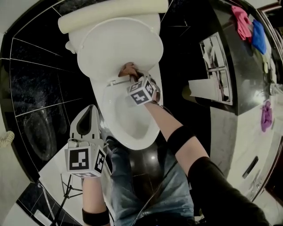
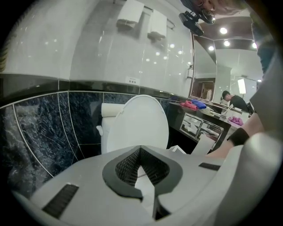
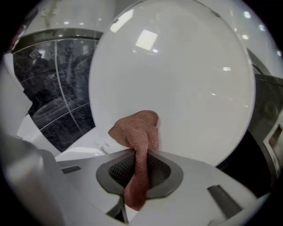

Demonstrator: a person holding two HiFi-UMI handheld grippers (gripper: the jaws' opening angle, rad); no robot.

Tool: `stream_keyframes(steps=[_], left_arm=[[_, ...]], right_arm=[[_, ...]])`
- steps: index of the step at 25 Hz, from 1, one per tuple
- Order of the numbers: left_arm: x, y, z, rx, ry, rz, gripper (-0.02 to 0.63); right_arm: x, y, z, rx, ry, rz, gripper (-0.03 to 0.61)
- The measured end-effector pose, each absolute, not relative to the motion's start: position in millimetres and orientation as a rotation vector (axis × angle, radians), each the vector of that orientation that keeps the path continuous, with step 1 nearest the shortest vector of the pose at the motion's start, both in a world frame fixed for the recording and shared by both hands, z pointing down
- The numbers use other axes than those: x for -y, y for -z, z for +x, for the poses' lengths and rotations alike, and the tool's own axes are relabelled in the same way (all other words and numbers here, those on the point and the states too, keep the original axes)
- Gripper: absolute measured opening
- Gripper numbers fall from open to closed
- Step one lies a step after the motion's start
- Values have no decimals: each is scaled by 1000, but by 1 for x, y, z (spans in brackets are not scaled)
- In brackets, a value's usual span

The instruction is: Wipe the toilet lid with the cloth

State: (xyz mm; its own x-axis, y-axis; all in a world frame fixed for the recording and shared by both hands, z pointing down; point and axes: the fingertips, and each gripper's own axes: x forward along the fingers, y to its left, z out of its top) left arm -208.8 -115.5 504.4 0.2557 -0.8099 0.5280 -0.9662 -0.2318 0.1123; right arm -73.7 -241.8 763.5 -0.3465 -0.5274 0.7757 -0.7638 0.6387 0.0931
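The toilet lid point(image 1: 108, 46) stands raised against the cistern point(image 1: 110, 13), with the open seat and bowl point(image 1: 132, 126) below it. The right claw point(image 3: 138, 174) is pinching a pinkish-brown cloth point(image 3: 136, 132). One end of the cloth hangs back through the jaws. The bunched end lies against the lower part of the lid, just above the hinge and a little left of centre. Nothing stands between the cloth and the lid, and the rest of the lid's white face is bare and glossy.

The left claw point(image 1: 88, 121) is held low, beside the bowl's left rim and apart from it. Its jaws are pressed together with nothing between them, and it points toward the lid from well back.

A flush handle point(image 1: 70, 46) sticks out on the cistern's left side. Dark marbled wall tiles point(image 1: 35, 75) surround the toilet. To the right, chrome paper holders point(image 1: 216, 70) are set into the side of a dark desk point(image 1: 239, 84). A pink cloth point(image 1: 242, 22) and a blue cloth point(image 1: 259, 37) lie on it just beside each other, and a purple cloth point(image 1: 266, 115) lies well apart from them. A tripod point(image 1: 66, 194) stands at the lower left. The person's jeans point(image 1: 146, 185) fill the space in front of the bowl.
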Motion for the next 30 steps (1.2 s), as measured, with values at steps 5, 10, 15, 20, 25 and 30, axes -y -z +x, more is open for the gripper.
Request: stream_keyframes(steps=[5,10,15,20,25,30], left_arm=[[110,-507,-227,1635,-523,2112,2],[101,-524,-257,1673,-536,2081,2],[90,-540,-268,1677,-533,2038,2],[93,-534,-260,1673,-525,2053,2],[96,-535,-248,1663,-514,2070,2],[96,-530,-227,1626,-515,2080,2]], right_arm=[[211,-787,-174,2139,-288,695,71],[211,-833,-195,2095,-363,670,71],[223,-840,-165,2066,-378,731,75],[241,-833,-94,1960,-392,890,74],[252,-833,-41,1894,-504,1022,74],[240,-805,-37,1899,-511,1049,72]])
